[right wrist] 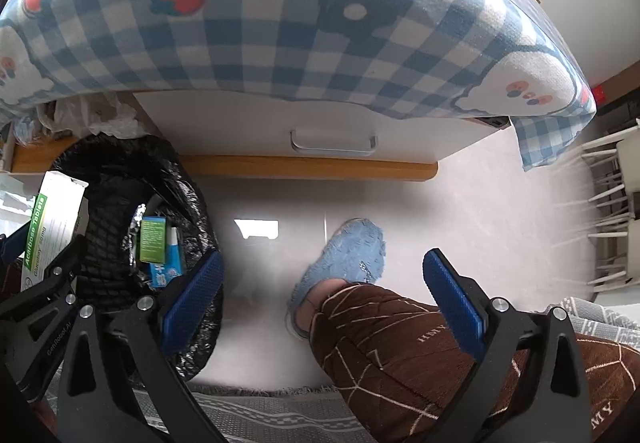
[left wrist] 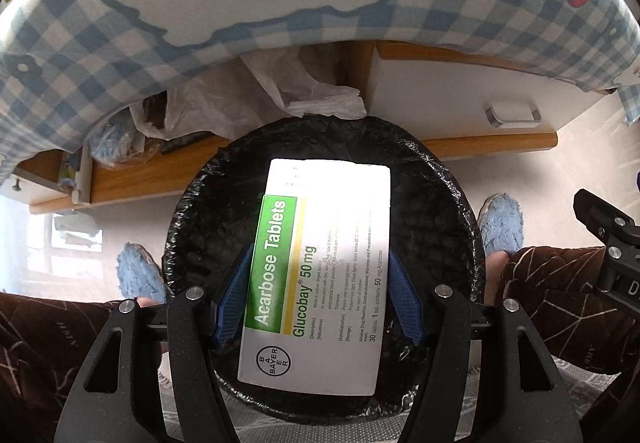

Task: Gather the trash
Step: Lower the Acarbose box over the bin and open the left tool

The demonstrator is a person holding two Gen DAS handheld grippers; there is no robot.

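The left hand-held gripper [left wrist: 316, 295] pointed steeply down and gripped a white and green tablet box [left wrist: 320, 271] by its two long sides, the blue pads [left wrist: 236, 295] pressing on it. The box hung directly above the round trash bin [left wrist: 440, 183], which was lined with a black bag and stood on the pale floor [right wrist: 280, 199] between two blue slippers [left wrist: 502, 227]. Inside the bin lay a green packet [right wrist: 152, 239] and a blue and white tube [right wrist: 170, 263], near its wall. The right hand-held gripper [right wrist: 324, 291] stood wide with nothing between its pads, above a brown trouser leg [right wrist: 400, 343], just beside the bin. Beyond the bin there was a white drawer [right wrist: 332, 123] under a blue checked cloth [right wrist: 280, 23].
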